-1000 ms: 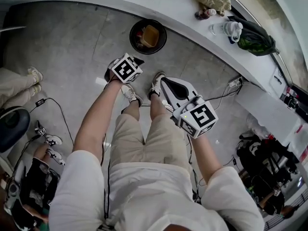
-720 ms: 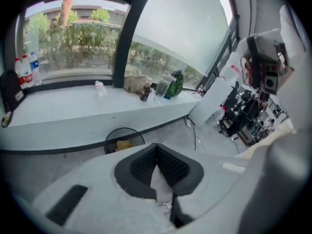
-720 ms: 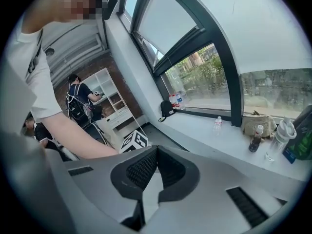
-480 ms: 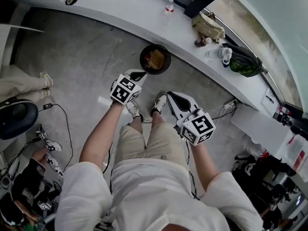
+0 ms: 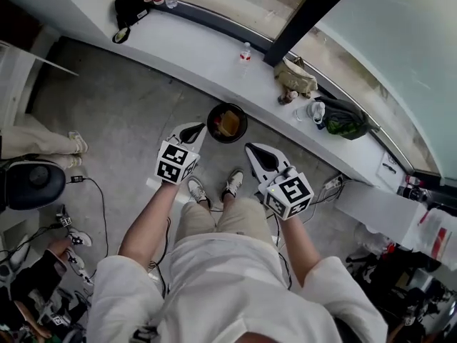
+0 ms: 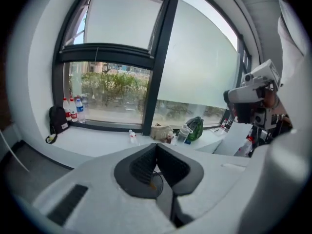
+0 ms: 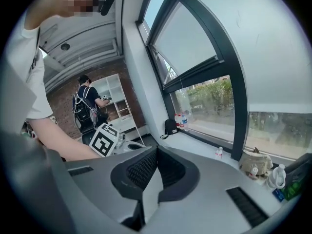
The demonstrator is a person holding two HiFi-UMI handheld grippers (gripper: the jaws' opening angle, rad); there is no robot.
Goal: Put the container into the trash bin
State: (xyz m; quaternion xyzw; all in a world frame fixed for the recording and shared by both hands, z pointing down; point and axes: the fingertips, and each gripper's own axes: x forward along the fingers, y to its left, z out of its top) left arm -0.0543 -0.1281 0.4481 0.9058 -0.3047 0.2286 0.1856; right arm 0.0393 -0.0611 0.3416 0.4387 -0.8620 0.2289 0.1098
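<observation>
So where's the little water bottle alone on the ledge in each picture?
Head view: little water bottle top middle, left of the black window post.
Left gripper view: bottle near the centre, slightly left.
Right gripper view: bottle right of centre, low.
Shared landmark: that post, on its right.

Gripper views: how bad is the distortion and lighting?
Left gripper view: strong fisheye, black vignette corners, black metal window mullion bowed. Right gripper view: same fisheye, backlit. Head view: long white ledge curves, evenly lit.
</observation>
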